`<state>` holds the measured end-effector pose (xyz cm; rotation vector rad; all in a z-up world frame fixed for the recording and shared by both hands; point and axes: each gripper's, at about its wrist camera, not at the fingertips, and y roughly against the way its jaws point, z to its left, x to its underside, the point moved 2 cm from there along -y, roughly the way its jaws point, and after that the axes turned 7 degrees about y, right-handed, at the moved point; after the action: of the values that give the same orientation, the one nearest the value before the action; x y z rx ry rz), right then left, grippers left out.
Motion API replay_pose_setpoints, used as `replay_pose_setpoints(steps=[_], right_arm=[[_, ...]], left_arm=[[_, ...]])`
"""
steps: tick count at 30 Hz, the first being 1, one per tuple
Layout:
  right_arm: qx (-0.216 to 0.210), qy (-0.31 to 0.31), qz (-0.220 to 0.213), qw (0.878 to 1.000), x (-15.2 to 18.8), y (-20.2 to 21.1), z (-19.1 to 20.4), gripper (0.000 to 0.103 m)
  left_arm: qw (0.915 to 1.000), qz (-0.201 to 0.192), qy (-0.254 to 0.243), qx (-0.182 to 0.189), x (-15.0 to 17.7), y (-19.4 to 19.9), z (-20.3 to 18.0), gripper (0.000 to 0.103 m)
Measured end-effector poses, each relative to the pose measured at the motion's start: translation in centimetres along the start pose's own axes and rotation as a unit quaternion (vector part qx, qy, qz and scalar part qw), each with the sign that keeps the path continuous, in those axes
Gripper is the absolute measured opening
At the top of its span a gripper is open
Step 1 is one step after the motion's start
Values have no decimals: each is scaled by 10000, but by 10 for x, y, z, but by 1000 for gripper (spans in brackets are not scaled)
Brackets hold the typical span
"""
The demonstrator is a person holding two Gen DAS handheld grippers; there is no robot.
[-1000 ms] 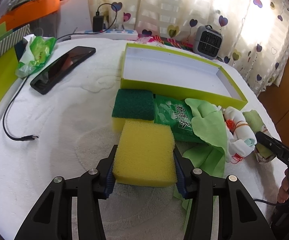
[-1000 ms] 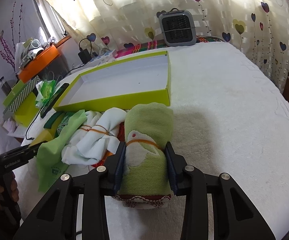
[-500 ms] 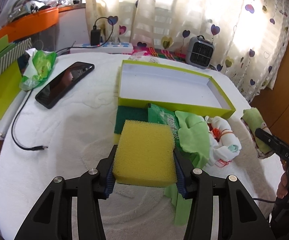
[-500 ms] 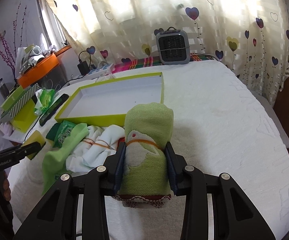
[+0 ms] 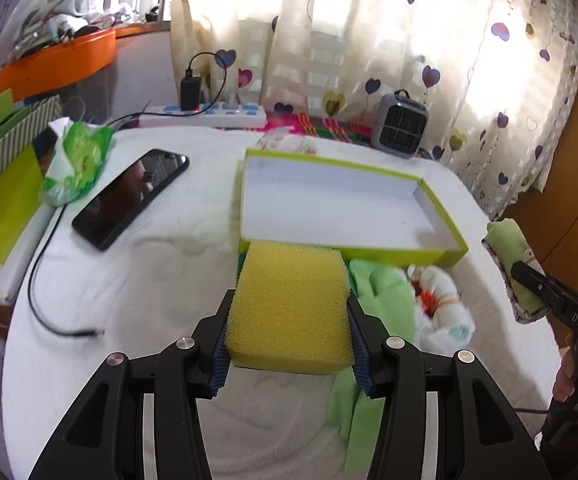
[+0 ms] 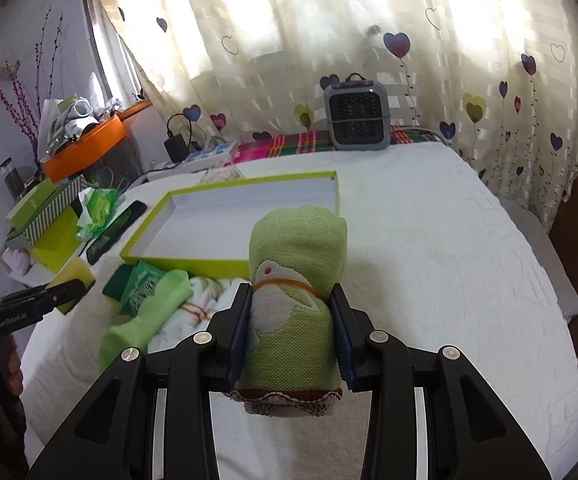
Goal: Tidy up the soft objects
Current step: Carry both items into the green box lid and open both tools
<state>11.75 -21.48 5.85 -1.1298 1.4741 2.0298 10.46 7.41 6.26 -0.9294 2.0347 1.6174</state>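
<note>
My left gripper is shut on a yellow sponge and holds it above the white table, in front of the empty lime-green box. My right gripper is shut on a rolled green towel tied with an orange band, held above the table to the right of the box. A green cloth, a white tied bundle, a green packet and a dark green scrubber lie in front of the box. The towel also shows in the left wrist view.
A black phone and a black cable lie on the left of the table. A crumpled green bag, green boxes, a power strip and a small grey heater stand around the back edge.
Both grippers have risen from the table with their loads; the sponge and the towel roll are higher and the table looks farther away. The pile in front of the box has stayed put.
</note>
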Motion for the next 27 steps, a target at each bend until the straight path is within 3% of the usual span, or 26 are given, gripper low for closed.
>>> replay_pose_setpoints(steps=[15, 27], right_arm=[[70, 75, 131, 9999, -46, -48, -7, 38], [133, 164, 541, 9983, -61, -111, -13, 38]], left_arm=[[9998, 62, -171, 86, -68, -63, -16, 48], [9983, 490, -311, 11, -96, -133, -21, 48]])
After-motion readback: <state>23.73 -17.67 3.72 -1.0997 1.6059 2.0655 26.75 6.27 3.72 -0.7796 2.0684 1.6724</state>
